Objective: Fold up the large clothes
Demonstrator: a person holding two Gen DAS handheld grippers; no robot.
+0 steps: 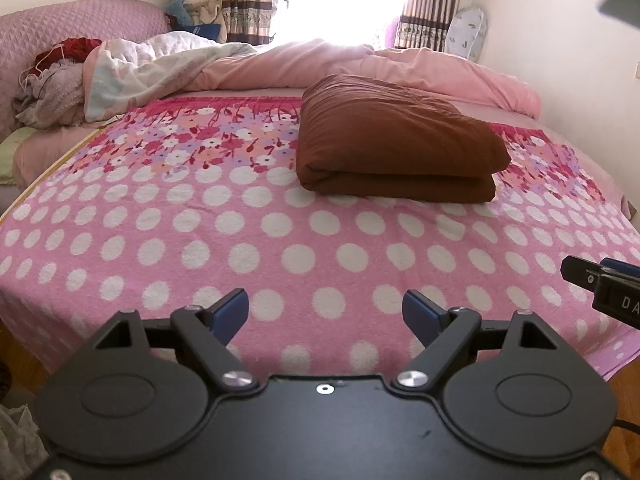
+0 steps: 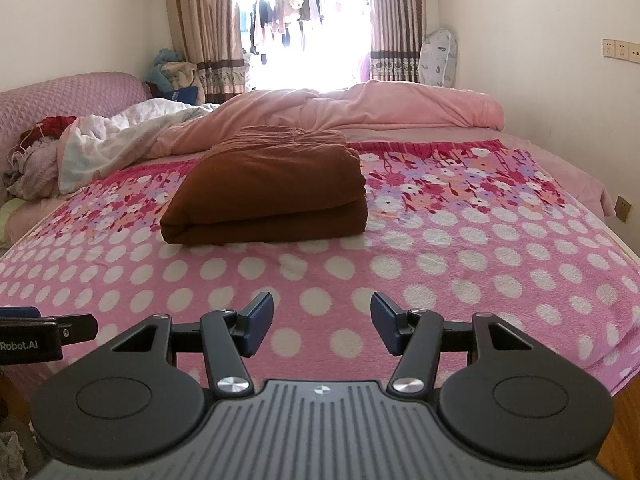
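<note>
Both grippers hang over the near edge of the bed, and neither one has hold of anything. The left gripper (image 1: pixel 325 312), black with blue pads, has its jaws spread wide, with only the pink terry bedspread with white polka dots and a flowered band (image 1: pixel 240 240) showing in the gap. The right gripper (image 2: pixel 322 322) is spread too, a little narrower than its partner, and its gap is just as bare.

The folded rust-brown garment (image 1: pixel 396 148) sits well ahead of both tools, a thick, neat bundle doubled over with the fold facing the cameras, lying on the flowered band of the bedspread. From the left wrist it sits right of centre; from the right wrist the same bundle (image 2: pixel 268 192) sits left of centre, so it lies between the two lines of sight.

Behind it a rumpled pale pink duvet (image 1: pixel 360 68) runs across the bed, with a heap of mixed laundry (image 1: pixel 52 88) by the quilted mauve headboard (image 1: pixel 72 24).

The right wrist view alone gives clothes hanging on a line (image 2: pixel 280 12) past the bright window and beige wall sockets (image 2: pixel 620 50) on the wall. The left wrist view washes that window out, but catches the right gripper's black finger at its right edge
</note>
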